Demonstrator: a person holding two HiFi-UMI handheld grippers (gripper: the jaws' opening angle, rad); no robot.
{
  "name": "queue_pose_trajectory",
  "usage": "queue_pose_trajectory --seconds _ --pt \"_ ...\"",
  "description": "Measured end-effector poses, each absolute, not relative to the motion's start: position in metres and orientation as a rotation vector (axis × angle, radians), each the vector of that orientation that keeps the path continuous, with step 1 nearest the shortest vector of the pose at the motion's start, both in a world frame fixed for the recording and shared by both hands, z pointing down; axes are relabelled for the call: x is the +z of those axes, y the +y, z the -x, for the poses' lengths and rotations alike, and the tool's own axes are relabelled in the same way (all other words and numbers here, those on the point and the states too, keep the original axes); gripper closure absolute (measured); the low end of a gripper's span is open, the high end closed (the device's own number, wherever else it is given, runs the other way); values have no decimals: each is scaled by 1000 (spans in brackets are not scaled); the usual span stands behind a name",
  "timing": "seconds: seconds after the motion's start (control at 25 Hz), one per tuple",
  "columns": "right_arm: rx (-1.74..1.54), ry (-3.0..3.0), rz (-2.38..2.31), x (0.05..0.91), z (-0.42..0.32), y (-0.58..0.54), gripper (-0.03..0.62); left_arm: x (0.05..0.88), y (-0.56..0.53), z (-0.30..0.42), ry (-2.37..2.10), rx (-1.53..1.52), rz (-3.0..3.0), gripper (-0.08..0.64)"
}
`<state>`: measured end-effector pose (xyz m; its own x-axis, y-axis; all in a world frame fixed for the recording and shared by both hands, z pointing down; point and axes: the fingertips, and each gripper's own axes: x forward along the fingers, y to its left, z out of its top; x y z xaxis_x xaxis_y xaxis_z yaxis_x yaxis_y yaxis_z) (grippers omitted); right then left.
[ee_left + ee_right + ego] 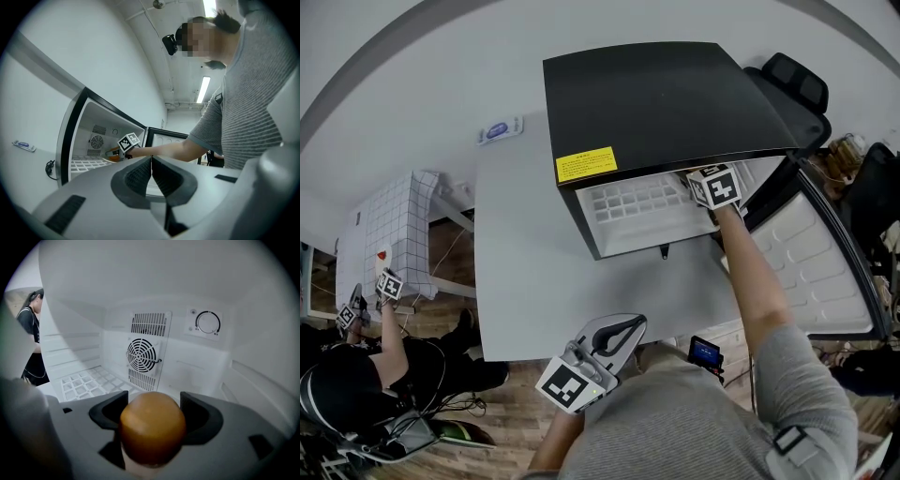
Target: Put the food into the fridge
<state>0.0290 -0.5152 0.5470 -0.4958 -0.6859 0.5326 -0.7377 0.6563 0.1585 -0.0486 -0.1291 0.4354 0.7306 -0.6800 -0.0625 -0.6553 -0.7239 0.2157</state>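
- Reaching my right gripper (154,412) into the open fridge (666,103) right now. In the head view its marker cube is sitting at the fridge mouth, around 1 o'clock.
- That claw is clamping the food (152,430), a rounded orange-brown lump. Both dark pads are pressing on its sides, one at 9 o'clock and one at 3 o'clock of it.
- The food is hanging inside the white fridge compartment, above the floor. I can't tell if it's touching anything underneath.
- Past the food, the round fan grille (142,355) is showing on the back wall at about 12 o'clock, with the thermostat dial (207,322) up at 1 o'clock.
- The white wire shelf (91,383) is lying off at 9 to 10 o'clock of the right gripper view, and nothing on it is showing from here.
- My left gripper (151,174) is hanging back near my body, at 6 o'clock in the head view and well apart from the fridge. Its jaws are pressed together with nothing between them.
- From that left gripper view I'm looking across at the fridge, and a bit of the orange food is peeking out just beside the right gripper's cube.
- The fridge door (825,272) is swinging wide open at 3 o'clock in the head view.
- The fridge is sitting on a pale grey table (525,244), and a yellow sticker (586,163) is showing on the front edge of its black top.
- Another person (347,384) is sitting at 8 o'clock in the head view, holding their own grippers.
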Motion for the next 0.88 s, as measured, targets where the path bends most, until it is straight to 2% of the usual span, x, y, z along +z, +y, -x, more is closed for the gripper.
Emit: queue_pose_trajectory --seconds 0.88 --pt "49 -2369 -1148 511 -42 -503 258 426 -129 37 -1028 -239 -2783 548"
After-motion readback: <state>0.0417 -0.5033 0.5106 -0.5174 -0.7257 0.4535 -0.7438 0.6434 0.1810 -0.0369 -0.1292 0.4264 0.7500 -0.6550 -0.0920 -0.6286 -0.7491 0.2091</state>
